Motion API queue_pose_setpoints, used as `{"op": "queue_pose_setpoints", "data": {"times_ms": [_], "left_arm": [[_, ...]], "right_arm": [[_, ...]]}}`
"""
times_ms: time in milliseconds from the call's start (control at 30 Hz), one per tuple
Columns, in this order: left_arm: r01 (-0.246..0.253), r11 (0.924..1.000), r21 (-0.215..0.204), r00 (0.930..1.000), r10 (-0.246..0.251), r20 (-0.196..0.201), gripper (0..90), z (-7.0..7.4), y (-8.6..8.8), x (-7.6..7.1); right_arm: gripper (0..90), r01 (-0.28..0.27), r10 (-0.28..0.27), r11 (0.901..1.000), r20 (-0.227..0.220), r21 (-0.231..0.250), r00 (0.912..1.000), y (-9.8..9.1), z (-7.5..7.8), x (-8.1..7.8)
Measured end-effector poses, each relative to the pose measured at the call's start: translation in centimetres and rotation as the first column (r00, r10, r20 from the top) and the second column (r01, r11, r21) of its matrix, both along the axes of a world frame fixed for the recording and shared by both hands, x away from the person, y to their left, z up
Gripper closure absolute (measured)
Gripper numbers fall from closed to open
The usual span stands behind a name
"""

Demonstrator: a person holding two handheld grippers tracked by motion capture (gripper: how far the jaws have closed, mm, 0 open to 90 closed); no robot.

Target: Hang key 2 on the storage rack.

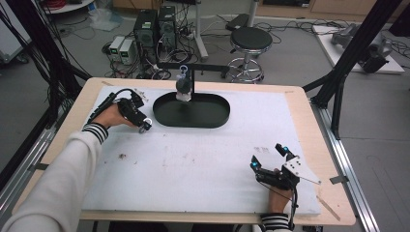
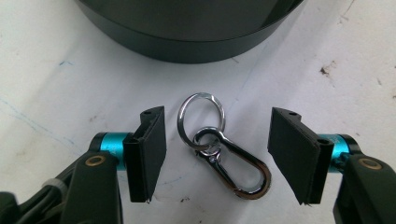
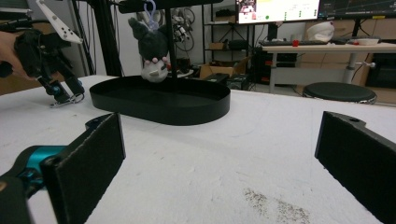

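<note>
Two grippers, both spread wide and holding nothing, and the black oval tray (image 1: 193,121) is your landmark. White mat (image 1: 203,164) first: it covers most of the table, stained and scuffed, and thin metal lying flat on it is hard to pinch. Rising from the tray's middle is a stand with a dark plush toy (image 3: 152,49) hanging by a loop from its arm. If the keyring is headed there, you could swing that toy or rock the stand, so mind the post.

Your right gripper (image 1: 274,162) rests well toward you from the tray, off to its right side, jaws gaping over bare mat. Your left gripper (image 2: 217,154) sits just beside the tray's left end, its pads straddling the keyring (image 2: 219,149) without touching it.

Now the worry: the ring lies toward the tray, the clasp angled back toward one pad. Close as you are and the pads may catch only the clasp's end, so it skids or pivots out.
</note>
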State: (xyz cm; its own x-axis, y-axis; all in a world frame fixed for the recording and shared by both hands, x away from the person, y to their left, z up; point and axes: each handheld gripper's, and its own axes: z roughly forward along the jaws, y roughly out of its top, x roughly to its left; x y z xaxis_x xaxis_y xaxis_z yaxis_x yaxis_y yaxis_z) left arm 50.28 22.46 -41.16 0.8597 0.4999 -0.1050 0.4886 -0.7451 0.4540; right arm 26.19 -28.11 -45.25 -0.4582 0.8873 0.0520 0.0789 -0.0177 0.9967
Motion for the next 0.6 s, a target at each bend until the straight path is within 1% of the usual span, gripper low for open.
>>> {"op": "queue_pose_setpoints", "data": {"times_ms": [167,233,267,300,367,600], "left_arm": [[-0.003,1.0,-0.005,1.0,0.003,-0.006,39.1,-0.15,-0.02,0.06],[-0.005,1.0,-0.002,1.0,0.005,-0.002,39.3,-0.14,-0.03,0.07],[-0.002,1.0,-0.01,1.0,0.002,-0.008,41.2,-0.15,-0.01,0.07],[0.006,1.0,-0.005,1.0,-0.006,-0.007,43.5,-0.11,0.01,0.07],[0.008,0.9999,-0.007,0.9999,-0.008,-0.011,47.3,-0.07,0.02,0.01],[0.014,0.9999,-0.006,0.9999,-0.014,-0.002,58.2,0.33,0.25,-0.07]], "right_arm": [[0.8,0.0,0.0,1.0,0.0,0.0,1.0,0.0,0.0,0.0],[0.8,0.0,0.0,1.0,0.0,0.001,1.0,0.0,0.0,0.0],[0.8,0.0,0.0,1.0,0.0,0.002,1.0,0.0,0.0,0.0],[0.8,-0.001,0.001,1.0,0.0,0.002,1.0,0.0,0.0,0.0],[0.8,0.0,0.0,1.0,0.0,0.002,1.0,0.0,0.0,0.0],[0.8,-0.001,0.001,1.0,0.0,0.003,1.0,0.0,0.0,0.0]]}}
